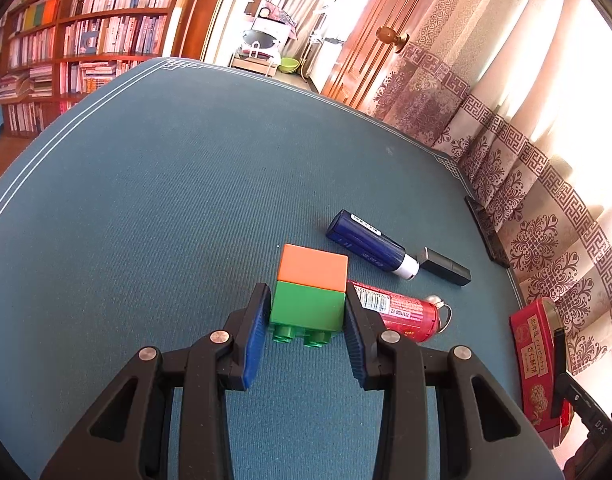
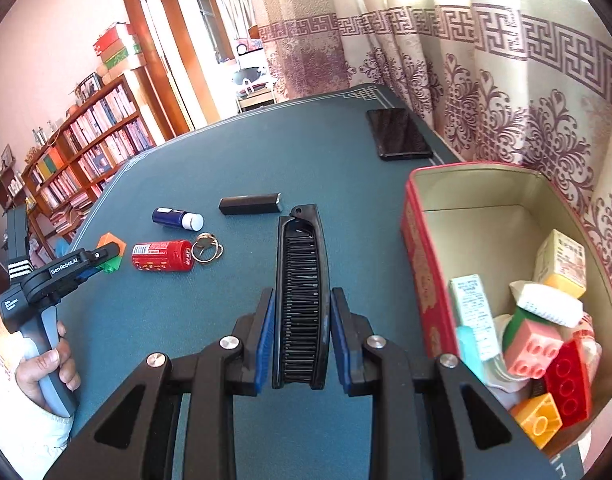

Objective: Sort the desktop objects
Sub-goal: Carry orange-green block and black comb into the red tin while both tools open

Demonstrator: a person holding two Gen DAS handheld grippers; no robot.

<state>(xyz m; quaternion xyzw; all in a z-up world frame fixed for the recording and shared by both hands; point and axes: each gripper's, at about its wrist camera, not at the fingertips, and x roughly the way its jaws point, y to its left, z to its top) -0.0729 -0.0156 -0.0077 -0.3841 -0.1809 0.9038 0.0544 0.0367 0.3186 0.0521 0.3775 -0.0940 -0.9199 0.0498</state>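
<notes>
My left gripper (image 1: pixel 306 316) is shut on a green and orange toy brick (image 1: pixel 310 284), its pads against the green half, low over the blue table mat (image 1: pixel 146 200). In the right wrist view the left gripper (image 2: pixel 102 258) shows at far left with the brick (image 2: pixel 112 252). My right gripper (image 2: pixel 300 336) is shut on a black folding comb (image 2: pixel 302 292), held over the mat beside the red tin box (image 2: pixel 422 280). A red can with key rings (image 1: pixel 398 312) (image 2: pixel 162 256), a blue tube (image 1: pixel 370 246) (image 2: pixel 176 218) and a black stick (image 1: pixel 444 266) (image 2: pixel 250 204) lie on the mat.
The tin (image 1: pixel 536 364) holds several toy bricks (image 2: pixel 534 344) and small cartons (image 2: pixel 562 262). A black phone (image 2: pixel 398 134) lies near the far table edge by the curtain (image 2: pixel 506 80). A bookshelf (image 1: pixel 86 40) stands beyond the table.
</notes>
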